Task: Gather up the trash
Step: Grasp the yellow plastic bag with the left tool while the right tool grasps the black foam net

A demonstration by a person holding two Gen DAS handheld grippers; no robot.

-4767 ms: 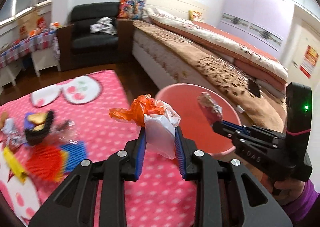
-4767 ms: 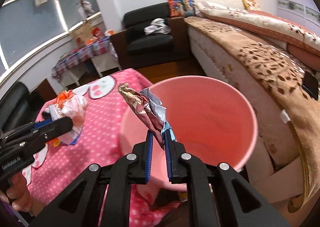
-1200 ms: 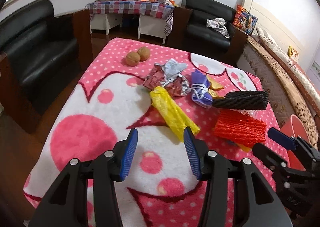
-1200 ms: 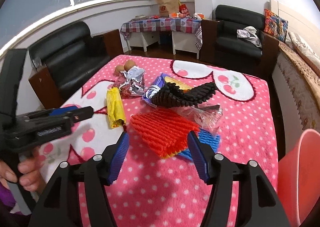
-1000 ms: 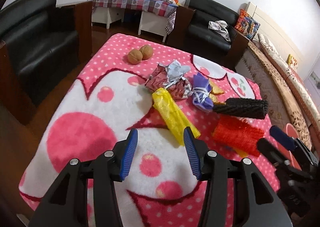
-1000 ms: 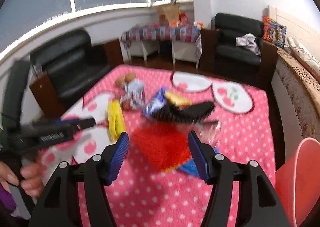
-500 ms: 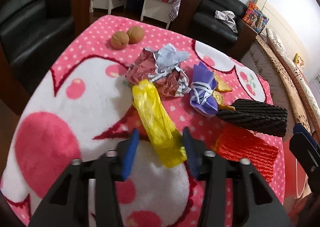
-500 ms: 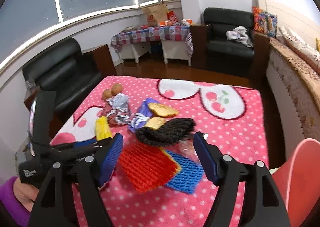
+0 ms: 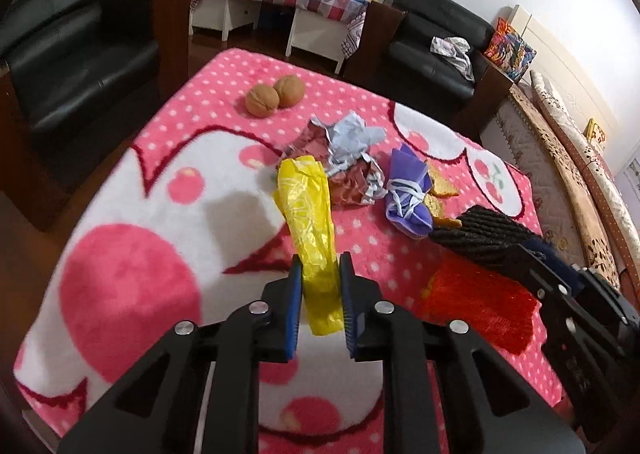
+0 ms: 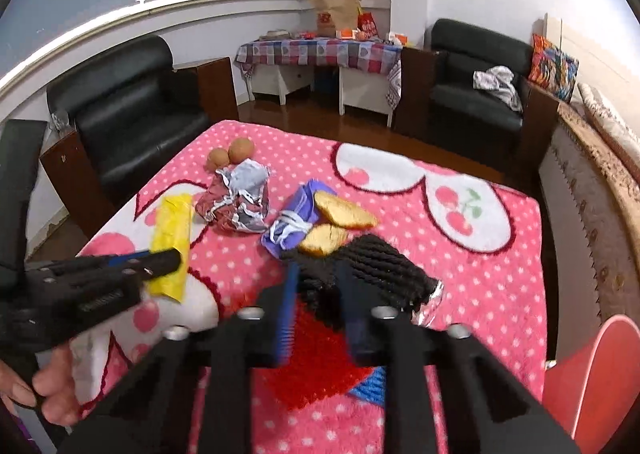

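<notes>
— While the trash lies spread over the pink polka-dot fleece blanket (image 9: 132, 158), how much of the job can be called done?

— Little is shown as finished. Only a sliver of the pink plastic bucket (image 10: 600, 370) is caught at the right edge of the right wrist view, and its inside is cut off, so nothing can be said of what it holds.

— And the two grabs?

— The long crumpled yellow plastic bag (image 9: 310, 238) is being closed on by the left gripper (image 9: 320, 282); the bag's near end is pressed between the blue pads. The black ribbed foam net sleeve (image 10: 376, 266) sits between the closing jaws of the right gripper (image 10: 316, 290), though blur leaves it unclear whether it is gripped yet.

— What is left on the blanket?

— The crumpled silver-and-maroon foil wrapper (image 9: 344, 158), the purple cloth pouch (image 9: 406, 190), the red foam net (image 9: 476, 306), a blue net half hidden beneath it, two golden pieces and two brown walnuts (image 9: 274, 96). Whether the walnuts are counted as trash cannot be told.
</notes>
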